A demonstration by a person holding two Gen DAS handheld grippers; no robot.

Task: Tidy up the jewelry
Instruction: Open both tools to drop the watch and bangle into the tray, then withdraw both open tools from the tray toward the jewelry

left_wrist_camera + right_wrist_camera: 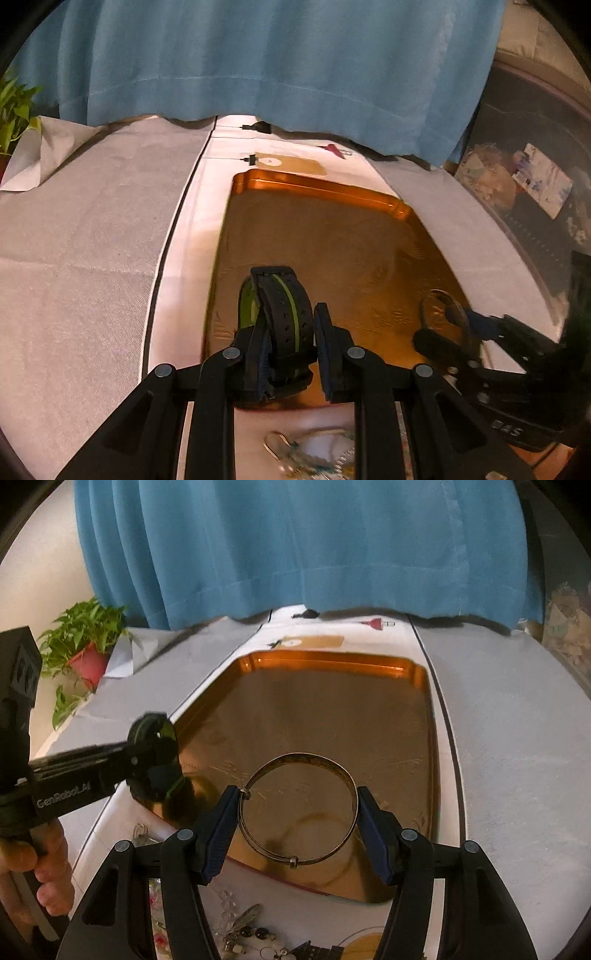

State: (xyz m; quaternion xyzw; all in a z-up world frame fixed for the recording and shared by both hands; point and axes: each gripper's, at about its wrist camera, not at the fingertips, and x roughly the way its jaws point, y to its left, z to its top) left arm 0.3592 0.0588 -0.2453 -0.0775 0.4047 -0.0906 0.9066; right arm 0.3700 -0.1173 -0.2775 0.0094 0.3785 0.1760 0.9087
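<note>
My left gripper [291, 328] is shut on a black watch with a green stripe [286, 310], held just above the near left part of a copper-coloured tray [317, 188]. In the right wrist view that gripper [155, 753] and the watch [151, 727] hang over the tray's left rim [207, 698]. My right gripper [297, 794] is shut on a thin metal bangle [314, 757], its pads pressing on the ring's two sides above the tray's near half. The left wrist view shows the right gripper [454, 325] and the bangle [439, 295] at the right. The tray's floor is bare.
Loose jewelry [243, 926] lies on the white cloth in front of the tray, with a pendant [321, 446] below my left gripper. A brown tag [321, 641] and a red clip [376, 623] lie behind the tray. A blue curtain [295, 546] hangs at the back. A potted plant [88, 661] stands far left.
</note>
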